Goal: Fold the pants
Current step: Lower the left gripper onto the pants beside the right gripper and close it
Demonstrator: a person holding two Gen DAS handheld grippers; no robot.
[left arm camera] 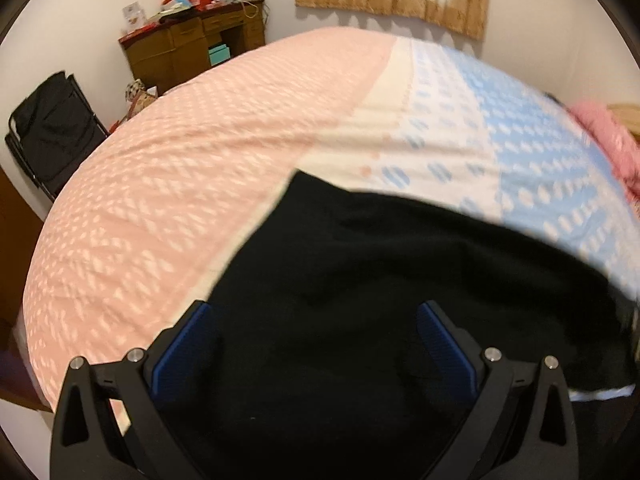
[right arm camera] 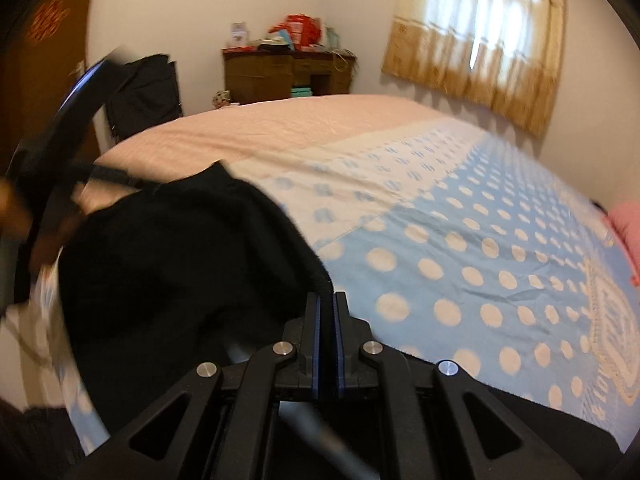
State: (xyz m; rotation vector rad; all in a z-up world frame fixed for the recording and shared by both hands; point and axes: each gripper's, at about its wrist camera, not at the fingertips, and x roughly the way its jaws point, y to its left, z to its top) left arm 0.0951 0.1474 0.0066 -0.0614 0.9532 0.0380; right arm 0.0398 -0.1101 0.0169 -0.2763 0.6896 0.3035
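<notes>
Black pants [left arm camera: 360,280] lie on the bed, across the boundary of the pink and blue halves of the cover. My left gripper [left arm camera: 316,320] is open, its blue pads [left arm camera: 184,344] wide apart just above the near part of the pants. In the right wrist view the pants [right arm camera: 180,264] are bunched and lifted at left. My right gripper [right arm camera: 326,300] is shut on the pants' edge, which runs up from between the pads. The left gripper's body [right arm camera: 60,128] shows blurred at the far left.
The bed cover is pink [left arm camera: 180,160] on the left and blue with white dots [right arm camera: 480,272] on the right. A pink cloth [left arm camera: 612,140] lies at the right edge. A wooden desk [left arm camera: 192,48], a black folding chair [left arm camera: 48,132] and a curtained window [right arm camera: 480,32] stand beyond.
</notes>
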